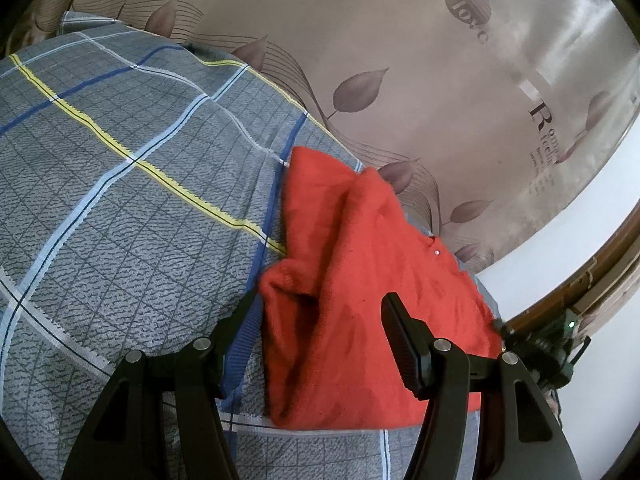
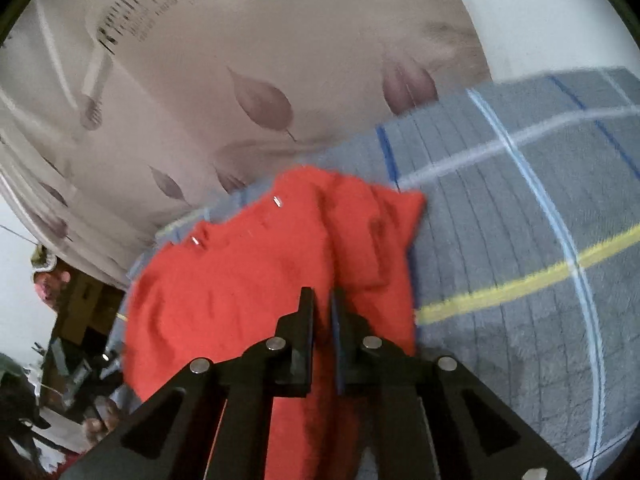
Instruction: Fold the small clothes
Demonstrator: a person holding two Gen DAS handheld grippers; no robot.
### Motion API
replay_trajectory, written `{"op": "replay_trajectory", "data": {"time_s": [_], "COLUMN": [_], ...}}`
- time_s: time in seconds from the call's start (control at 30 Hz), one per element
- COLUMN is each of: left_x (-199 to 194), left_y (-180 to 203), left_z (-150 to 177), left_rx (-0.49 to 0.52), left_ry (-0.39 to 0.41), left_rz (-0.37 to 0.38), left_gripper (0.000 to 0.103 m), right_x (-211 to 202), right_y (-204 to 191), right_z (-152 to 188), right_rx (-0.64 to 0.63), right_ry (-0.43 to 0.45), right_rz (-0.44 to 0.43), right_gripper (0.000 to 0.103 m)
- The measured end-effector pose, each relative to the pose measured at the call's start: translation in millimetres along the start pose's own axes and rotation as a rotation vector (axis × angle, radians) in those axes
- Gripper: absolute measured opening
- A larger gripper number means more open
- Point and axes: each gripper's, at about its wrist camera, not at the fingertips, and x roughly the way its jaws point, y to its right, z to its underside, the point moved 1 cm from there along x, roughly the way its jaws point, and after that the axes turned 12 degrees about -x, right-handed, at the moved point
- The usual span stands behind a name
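A red garment (image 1: 372, 296) is laid near the far edge of a bed covered by a grey checked sheet (image 1: 120, 200), close to a beige headboard with leaf print (image 1: 360, 60). In the left wrist view the garment is seen rumpled: one flap is folded over the body, and a rounded fold is raised at its left edge. Two small white buttons are seen along the edge nearest the headboard.

The left gripper (image 1: 320, 320) is held over the near part of the garment, jaws spread wide. One finger is placed over the bare sheet just left of the garment's left edge, the other over the cloth further right. No cloth is pinched by its pads.

The right gripper (image 2: 322, 304) is seen from its own camera with jaws nearly pressed together, only a narrow slot left between them. Red cloth is seen running up through that slot and under the fingers, so a ridge of the garment is taken as pinched; the exact pad contact is blurred.

Open room: a wide stretch of bare sheet is available left of the garment in the left view, right of it in the right view. Little margin is left between the garment's far edge and the headboard. A white wall (image 1: 560, 272) and a wooden frame edge (image 1: 600, 276) are seen past the bed's corner.
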Motion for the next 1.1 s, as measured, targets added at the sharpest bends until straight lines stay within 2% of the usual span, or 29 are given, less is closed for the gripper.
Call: {"op": "replay_trajectory", "data": {"time_s": [0.2,0.3,0.37,0.43,0.53,0.67,0.8,0.87,0.93,1.03,1.1], "left_x": [0,0,0,0,0,0,0,0,-1,-1,-1], "left_y": [0,0,0,0,0,0,1,0,0,0,-1], "left_z": [0,0,0,0,0,0,0,0,0,0,1], "left_rx": [0.000,0.001,0.001,0.001,0.000,0.002,0.002,0.002,0.002,0.001,0.001], "left_ry": [0.000,-0.001,-0.001,-0.001,-0.001,-0.002,-0.002,-0.003,-0.003,-0.003,-0.003], "left_rz": [-0.001,-0.001,-0.002,-0.002,-0.002,-0.006,-0.008,-0.006,-0.005,-0.005,-0.005], "left_gripper": [0.062,0.062,0.062,0.062,0.063,0.063,0.063,0.063,0.063,0.063,0.063], "right_x": [30,54,64,61,40,42,35,18,1,-5,-1], "right_y": [-15,-13,-12,-10,2,23,26,22,4,-41,-69], "right_z": [-35,-36,-31,-28,-34,-32,-30,-31,-30,-24,-14], "right_rx": [-0.113,-0.132,-0.132,-0.131,-0.086,-0.050,-0.036,0.000,-0.038,-0.167,-0.268], "right_ry": [-0.052,-0.128,-0.159,-0.146,-0.065,-0.108,-0.070,0.004,0.047,-0.012,-0.090], "right_rz": [0.074,0.096,0.086,0.125,0.185,0.191,0.169,0.151,0.115,0.020,0.021], "right_gripper": [0.015,0.018,0.015,0.005,0.003,0.001,0.000,0.009,0.009,0.009,0.010]}}
